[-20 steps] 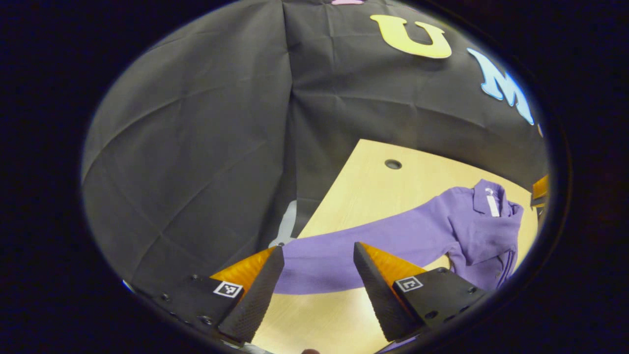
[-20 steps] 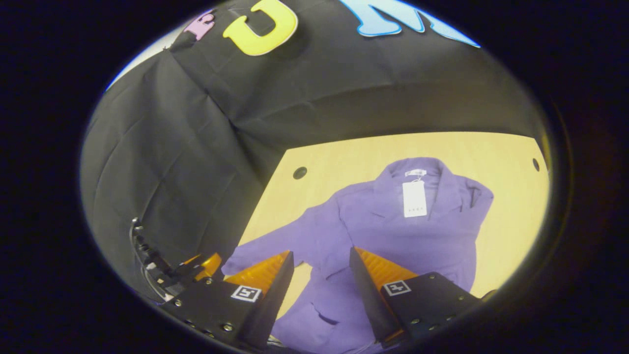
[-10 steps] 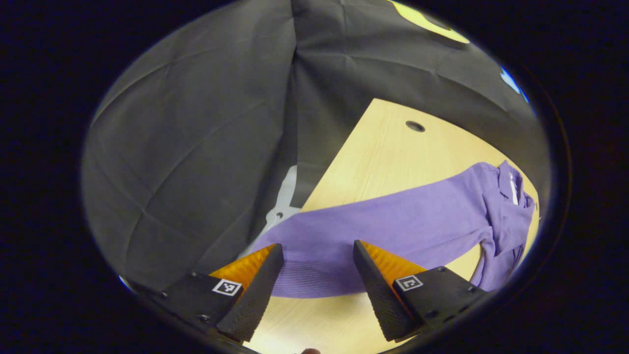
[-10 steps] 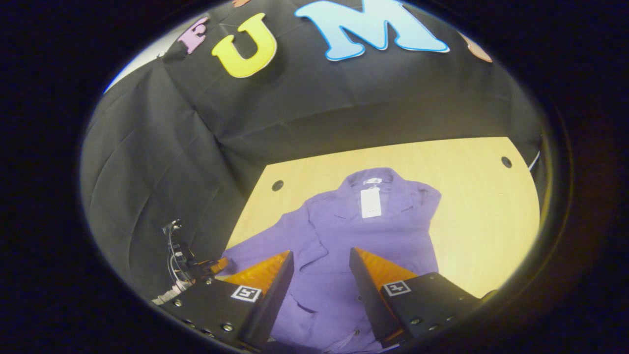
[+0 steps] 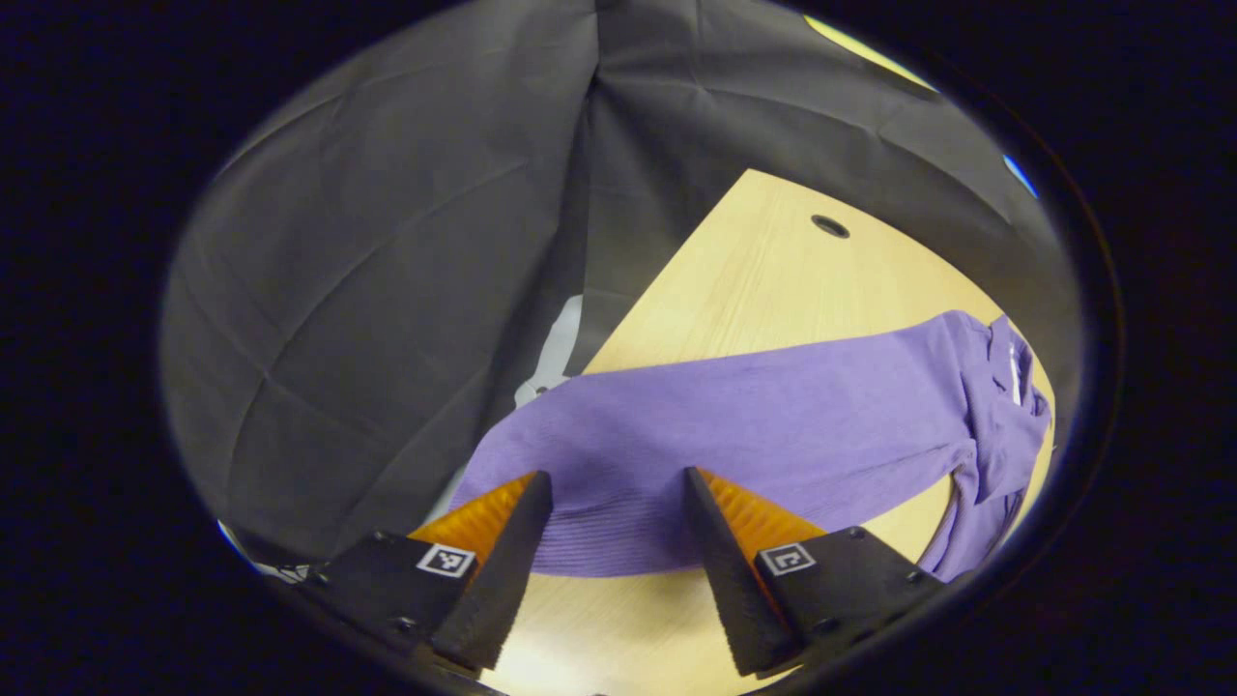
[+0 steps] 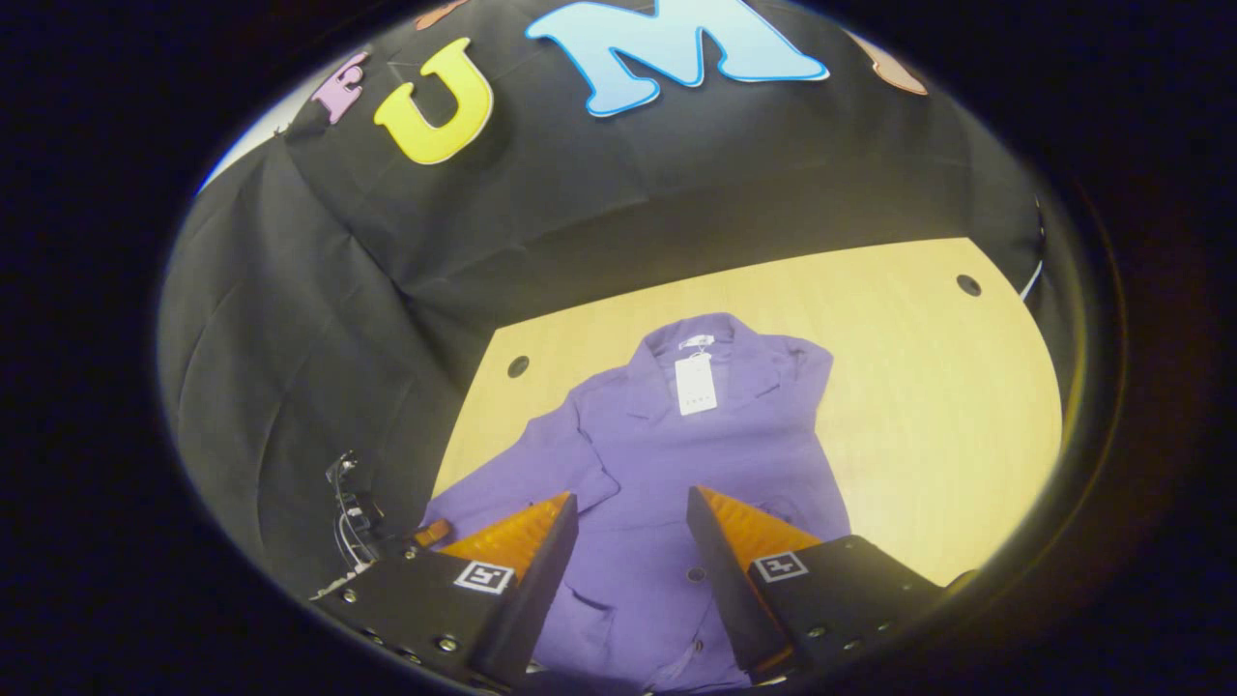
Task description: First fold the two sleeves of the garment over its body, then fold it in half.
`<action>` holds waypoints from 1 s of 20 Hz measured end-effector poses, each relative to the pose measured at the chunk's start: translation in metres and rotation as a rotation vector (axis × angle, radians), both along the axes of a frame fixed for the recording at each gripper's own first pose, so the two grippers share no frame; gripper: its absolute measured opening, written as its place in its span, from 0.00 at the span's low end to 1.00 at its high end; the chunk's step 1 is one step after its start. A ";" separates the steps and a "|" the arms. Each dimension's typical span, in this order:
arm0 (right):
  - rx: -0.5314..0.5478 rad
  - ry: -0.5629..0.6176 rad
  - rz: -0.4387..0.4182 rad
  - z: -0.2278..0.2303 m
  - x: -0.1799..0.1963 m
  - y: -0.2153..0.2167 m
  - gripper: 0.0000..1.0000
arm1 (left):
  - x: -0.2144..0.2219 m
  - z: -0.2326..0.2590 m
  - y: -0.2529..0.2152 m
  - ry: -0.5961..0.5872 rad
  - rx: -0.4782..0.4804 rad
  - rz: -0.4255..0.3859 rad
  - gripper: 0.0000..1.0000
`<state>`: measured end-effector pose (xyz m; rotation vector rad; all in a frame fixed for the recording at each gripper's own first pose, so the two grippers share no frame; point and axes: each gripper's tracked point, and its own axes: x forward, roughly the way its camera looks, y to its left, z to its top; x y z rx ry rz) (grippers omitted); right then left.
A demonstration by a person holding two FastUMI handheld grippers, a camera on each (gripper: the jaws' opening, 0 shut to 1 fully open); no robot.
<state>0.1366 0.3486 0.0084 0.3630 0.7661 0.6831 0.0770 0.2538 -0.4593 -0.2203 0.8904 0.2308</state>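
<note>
Left gripper (image 5: 609,570), jaws apart, hovers over the cuff of the sleeve (image 5: 734,435) trailing toward 9 o'clock off the purple garment (image 6: 676,464) on the table (image 6: 928,387), apparently lining up a pinch; right gripper (image 6: 628,580), jaws apart, waits above its front

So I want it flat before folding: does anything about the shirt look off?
Mostly flat, but the purple garment lies unevenly: its left sleeve stretches out so its cuff overhangs the table edge.

Both tongs open, empty.
Left tongs (image 5: 609,483) and right tongs (image 6: 633,503) point forward and down, jaws spread, gripping nothing.
</note>
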 end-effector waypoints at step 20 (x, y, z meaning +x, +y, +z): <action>0.030 0.045 -0.030 -0.012 -0.005 -0.019 0.75 | 0.018 0.047 -0.031 -0.104 0.086 -0.013 0.07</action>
